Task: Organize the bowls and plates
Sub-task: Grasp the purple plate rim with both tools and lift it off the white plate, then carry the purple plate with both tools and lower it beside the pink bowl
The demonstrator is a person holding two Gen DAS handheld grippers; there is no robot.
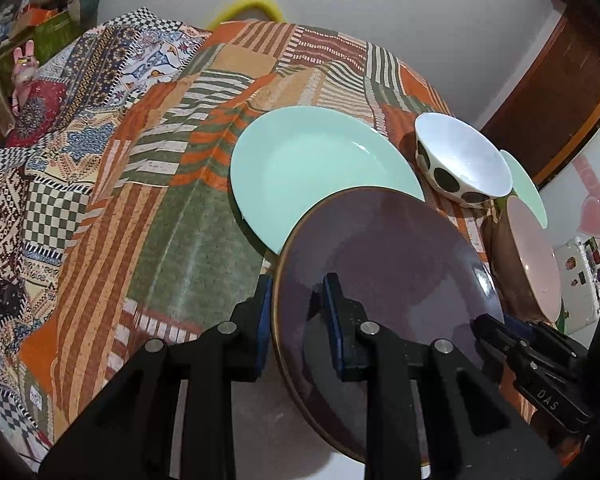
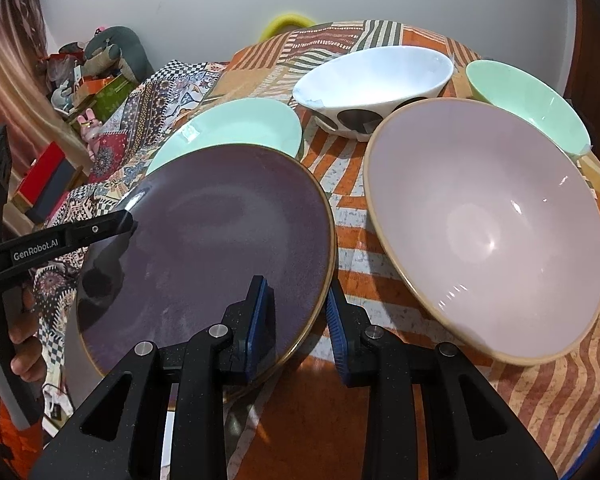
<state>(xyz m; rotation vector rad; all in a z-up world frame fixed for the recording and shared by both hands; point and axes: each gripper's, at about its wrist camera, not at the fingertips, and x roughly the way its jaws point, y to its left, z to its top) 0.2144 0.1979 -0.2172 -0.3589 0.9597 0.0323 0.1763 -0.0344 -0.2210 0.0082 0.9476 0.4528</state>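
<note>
Both grippers hold a dark purple plate (image 1: 388, 264) (image 2: 220, 232) with a gold rim. My left gripper (image 1: 298, 316) is shut on its left rim, and my right gripper (image 2: 298, 316) is shut on its right rim. The plate's far edge overlaps a mint green plate (image 1: 320, 168) (image 2: 240, 124) lying on the table. Behind stands a white bowl with black dots (image 1: 460, 160) (image 2: 372, 76). A large pink bowl (image 2: 488, 224) (image 1: 536, 256) sits to the right, with a mint green bowl (image 2: 532, 100) beyond it.
An orange, green and cream patchwork cloth (image 1: 180, 220) (image 2: 380, 420) covers the table, and its left half lies bare. Boxes and soft toys (image 2: 100, 72) are piled beyond the left edge. A wooden door (image 1: 560, 92) stands at the right. A person's hand (image 2: 24, 344) holds the left gripper.
</note>
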